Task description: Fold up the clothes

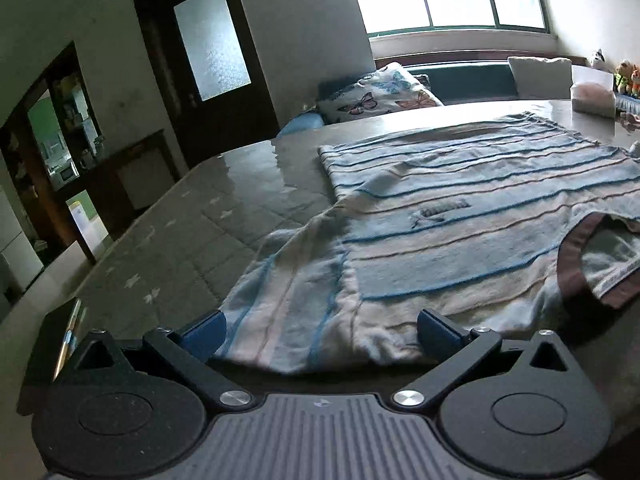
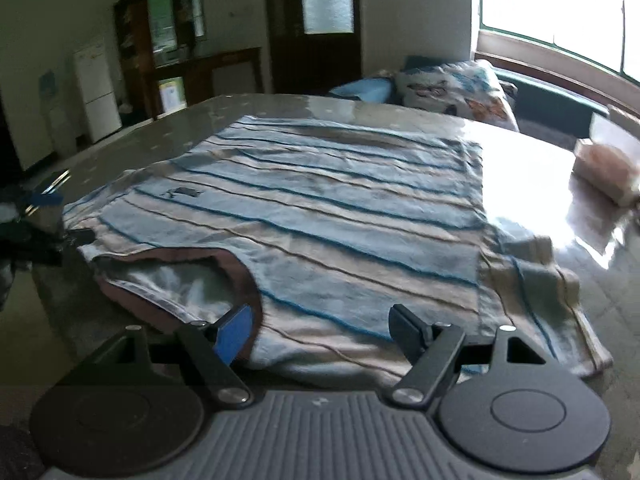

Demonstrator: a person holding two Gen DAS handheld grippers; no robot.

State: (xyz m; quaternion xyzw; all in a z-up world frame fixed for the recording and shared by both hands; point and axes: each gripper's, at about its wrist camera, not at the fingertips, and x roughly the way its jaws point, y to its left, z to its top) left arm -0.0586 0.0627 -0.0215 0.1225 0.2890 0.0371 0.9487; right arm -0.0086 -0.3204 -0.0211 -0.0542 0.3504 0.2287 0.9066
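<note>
A striped shirt (image 1: 460,216) lies flat on the shiny table (image 1: 224,200), front side up, with its neck hole near the edge where the person stands.

The left gripper (image 1: 320,330) is wide open. One sleeve lies between its blue fingers (image 1: 206,334), but the fingers do not press on it. The right gripper (image 2: 320,330) is wide open too. The shoulder of the shirt, just beside the brown neck band, sits between its fingers, and they hold nothing yet.

What could go wrong? I think the table is slippery, so the shirt could slide when one side gets pulled. The left gripper might catch only the thin top layer of the sleeve, and then the fold would come out lumpy. The right gripper is close to the neck band. If it grabs the band and not the shoulder, the neck could stretch and bunch up.

The left camera shows the left sleeve well, and a butterfly pillow (image 1: 380,96) and toys (image 1: 628,76) by the window. The right camera shows the other sleeve (image 2: 536,276), crumpled at the far right side, which the left camera misses. It also shows a white fridge (image 2: 96,88) across the room.
</note>
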